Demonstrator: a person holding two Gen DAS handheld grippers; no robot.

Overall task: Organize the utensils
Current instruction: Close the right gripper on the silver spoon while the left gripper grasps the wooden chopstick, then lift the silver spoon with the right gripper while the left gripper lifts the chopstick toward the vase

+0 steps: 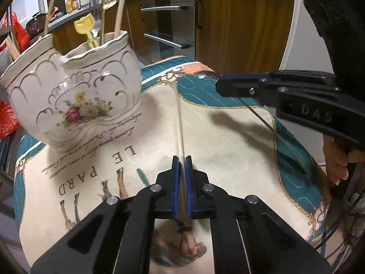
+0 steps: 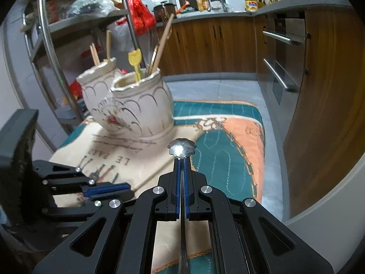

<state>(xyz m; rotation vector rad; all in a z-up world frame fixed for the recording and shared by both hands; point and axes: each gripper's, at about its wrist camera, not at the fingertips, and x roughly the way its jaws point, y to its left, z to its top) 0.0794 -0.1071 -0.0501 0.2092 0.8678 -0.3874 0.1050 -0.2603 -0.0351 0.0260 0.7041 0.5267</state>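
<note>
Two grippers: each is clenched on one utensil above the mat [image 1: 228, 137].
Left gripper [image 1: 181, 159]: jaws pinched on a chopstick [image 1: 179, 114], a pale thin stick running away from the pads across the mat; whether its far end rests on the cloth cannot be told.
Right gripper [image 2: 181, 159]: jaws clamped on a spoon [image 2: 181, 149], its small scalloped bowl just past the fingertips and the thin metal handle running back between the pads.
Holder [image 1: 75, 91]: cream ceramic double pot with gold trim and a rose print, upright on the mat, up and to the left of both grippers.
Already stowed: a yellow scoop [image 1: 85, 28], a brass fork and several wooden sticks stand in the two wells.
Left on the mat: no other loose utensil shows in either view.
Progress, as judged: late in the task; most pieces are in the holder and the two in hand appear to be the last.
Remaining, as judged: carry the chopstick and the spoon to the holder, drop each into a well handle down, then let go.
</note>
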